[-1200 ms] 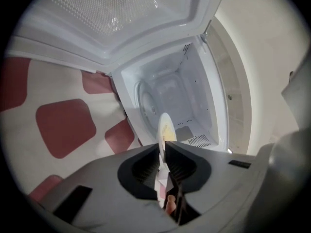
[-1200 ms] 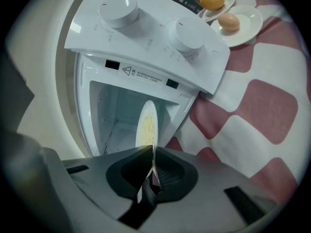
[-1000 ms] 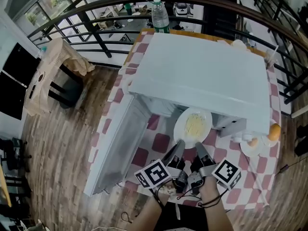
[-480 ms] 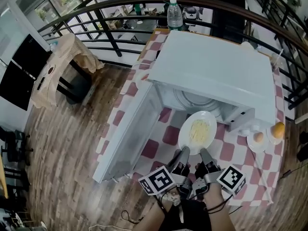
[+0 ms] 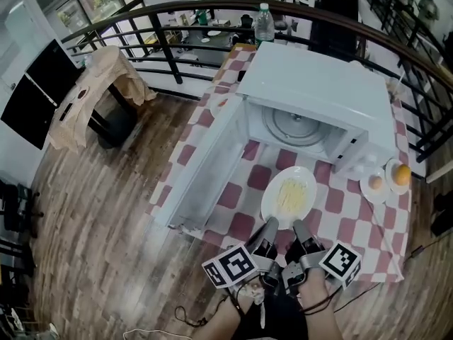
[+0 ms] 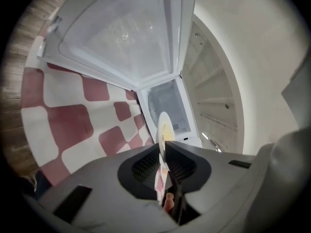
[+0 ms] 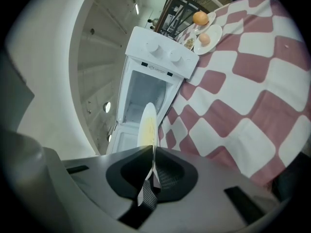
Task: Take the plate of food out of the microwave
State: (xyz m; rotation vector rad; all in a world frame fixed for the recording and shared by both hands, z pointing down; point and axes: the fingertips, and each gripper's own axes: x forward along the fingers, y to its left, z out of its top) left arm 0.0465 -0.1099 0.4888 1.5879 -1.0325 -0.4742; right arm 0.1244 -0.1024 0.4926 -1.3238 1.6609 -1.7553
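Note:
A white plate of pale noodles [image 5: 289,197] hangs over the checked tablecloth [image 5: 340,207], just in front of the open white microwave [image 5: 322,91]. Both grippers hold its near rim side by side. My left gripper [image 5: 270,225] is shut on the rim's left part and my right gripper [image 5: 299,227] on its right part. In the left gripper view the plate [image 6: 164,127] shows edge-on between the pads of the left gripper [image 6: 163,152]. The right gripper view shows the plate [image 7: 148,125] pinched likewise by the right gripper [image 7: 153,154]. The microwave's glass turntable [image 5: 294,127] lies bare.
The microwave door [image 5: 205,165] stands swung open to the left. Right of the microwave are two small dishes, one with an egg [image 5: 375,183] and one with an orange [image 5: 400,174]. A water bottle [image 5: 264,21] stands behind it. A railing [image 5: 163,44] and a cloth-draped chair [image 5: 95,83] lie beyond the table.
The plate has come out of the microwave toward me, carried by both grippers together. It now hangs over the tablecloth, and the turntable is uncovered.

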